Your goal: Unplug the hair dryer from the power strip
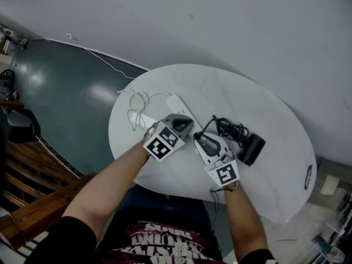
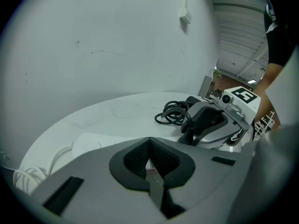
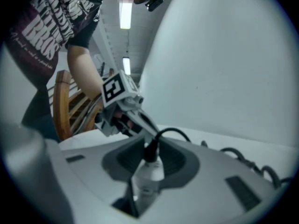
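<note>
**Right jaws on the plug, left over the strip**

My left gripper (image 1: 181,125) tilts down, its jaws together over the near end of the one power strip (image 1: 177,102). My right gripper (image 1: 202,141) sits nearly level, its jaws clamped on the one white plug (image 3: 150,169), just beside the strip. One black hair dryer (image 1: 252,149) lies on the table (image 1: 275,120). I can't read the shirt print.

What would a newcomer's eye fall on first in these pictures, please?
The right gripper, near the middle of the round white table, is closed on a white plug with a black cord, and the black hair dryer lies just to its right. Beside it, the left gripper sits over the white power strip.
</note>
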Tool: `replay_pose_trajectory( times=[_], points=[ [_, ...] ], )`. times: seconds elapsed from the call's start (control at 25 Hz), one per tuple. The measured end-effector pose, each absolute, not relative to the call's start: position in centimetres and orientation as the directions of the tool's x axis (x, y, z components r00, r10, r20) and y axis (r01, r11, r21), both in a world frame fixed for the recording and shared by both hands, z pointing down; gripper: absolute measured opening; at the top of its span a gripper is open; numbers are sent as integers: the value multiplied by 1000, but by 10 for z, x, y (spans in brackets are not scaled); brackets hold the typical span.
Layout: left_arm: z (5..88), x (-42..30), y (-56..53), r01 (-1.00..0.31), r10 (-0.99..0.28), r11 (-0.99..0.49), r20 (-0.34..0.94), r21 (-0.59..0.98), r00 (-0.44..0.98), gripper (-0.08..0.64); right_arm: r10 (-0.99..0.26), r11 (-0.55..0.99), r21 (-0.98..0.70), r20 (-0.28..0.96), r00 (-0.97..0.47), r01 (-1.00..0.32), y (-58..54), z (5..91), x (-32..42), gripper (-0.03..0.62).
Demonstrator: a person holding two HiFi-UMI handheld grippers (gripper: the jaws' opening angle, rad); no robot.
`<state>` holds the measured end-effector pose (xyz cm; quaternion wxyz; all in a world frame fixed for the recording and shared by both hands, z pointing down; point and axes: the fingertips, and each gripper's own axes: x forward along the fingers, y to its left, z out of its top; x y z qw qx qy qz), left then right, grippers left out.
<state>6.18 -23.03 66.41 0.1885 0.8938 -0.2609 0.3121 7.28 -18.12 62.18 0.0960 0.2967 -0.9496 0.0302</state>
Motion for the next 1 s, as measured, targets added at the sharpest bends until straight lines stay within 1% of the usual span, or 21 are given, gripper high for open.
replay_pose_trajectory(
  times=[0.16, 0.32, 0.44, 0.56, 0.72, 0.8, 0.84, 0.88, 1.0],
  points=[
    [664, 62, -230, -587, -349, -791, 659, 174, 666, 17, -556, 824, 21, 225, -800, -566, -176, 622, 79, 117],
    [664, 62, -229, -591, -354, -788, 657, 174, 665, 17, -559, 817, 57, 324, -763, -574, -173, 626, 80, 115],
    [664, 62, -231, -595, -358, -784, 654, 177, 667, 17, -571, 809, 107, 375, -730, -578, -175, 628, 74, 117],
    [665, 61, -232, -595, -357, -784, 656, 177, 665, 17, -584, 802, 134, 375, -719, -582, -177, 629, 68, 117],
    [666, 61, -231, -594, -356, -787, 660, 170, 661, 17, -601, 781, 71, 356, -716, -621, -178, 629, 71, 121],
    [666, 61, -230, -597, -364, -786, 657, 164, 660, 17, -580, 785, 14, 367, -727, -620, -176, 630, 70, 124],
    [667, 61, -230, -600, -371, -784, 654, 161, 660, 17, -563, 793, -6, 375, -737, -609, -173, 631, 69, 167],
    [668, 61, -229, -604, -379, -781, 649, 157, 659, 17, -551, 799, -15, 383, -742, -601, -169, 632, 69, 189],
    [667, 61, -230, -612, -401, -777, 634, 148, 661, 17, -558, 786, -12, 414, -719, -618, -163, 635, 77, 190]
  ],
)
